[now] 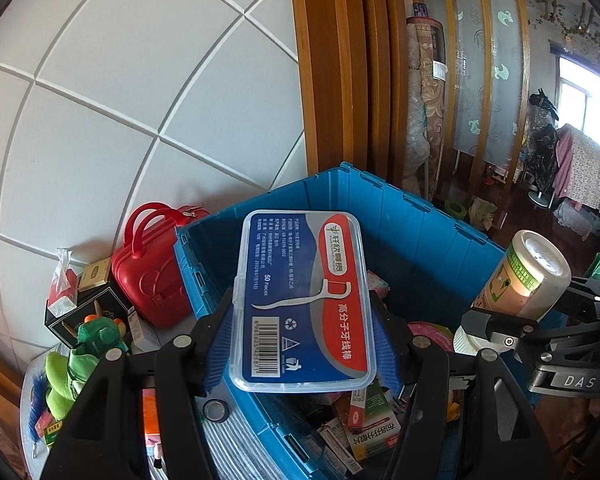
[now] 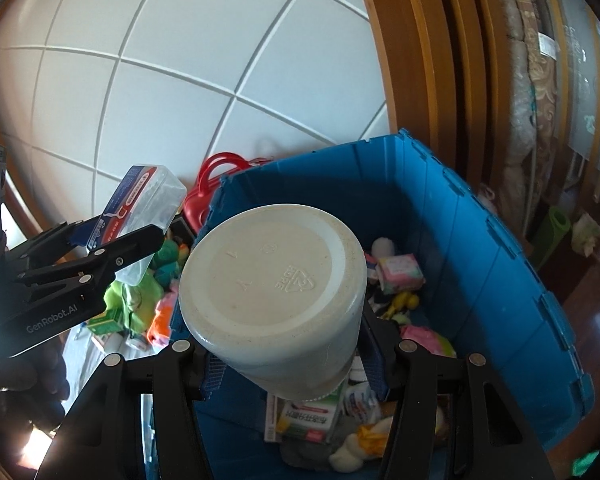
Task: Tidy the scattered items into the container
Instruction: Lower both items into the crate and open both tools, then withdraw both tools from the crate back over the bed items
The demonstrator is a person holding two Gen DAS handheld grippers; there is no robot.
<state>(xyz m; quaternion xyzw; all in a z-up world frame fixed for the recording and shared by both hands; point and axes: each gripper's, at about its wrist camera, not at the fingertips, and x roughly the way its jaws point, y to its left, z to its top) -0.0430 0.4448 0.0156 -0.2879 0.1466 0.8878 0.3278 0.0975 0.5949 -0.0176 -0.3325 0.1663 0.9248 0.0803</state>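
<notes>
My left gripper [image 1: 300, 344] is shut on a clear plastic dental floss pick box [image 1: 302, 300] with a blue and red label, held above the near edge of the blue storage bin [image 1: 412, 220]. My right gripper [image 2: 296, 360] is shut on a white plastic bottle [image 2: 274, 292], bottom toward the camera, held over the bin [image 2: 480, 240]. The bottle also shows in the left wrist view [image 1: 528, 276] with a green label, and the floss box and left gripper show in the right wrist view [image 2: 144, 216]. The bin holds several small boxes and soft items.
A red toy suitcase [image 1: 152, 268], a black box [image 1: 88, 312], a green plush toy [image 1: 96, 336] and small packets lie on the surface left of the bin. A white panelled wall stands behind, and a wooden door frame [image 1: 340, 80] to the right.
</notes>
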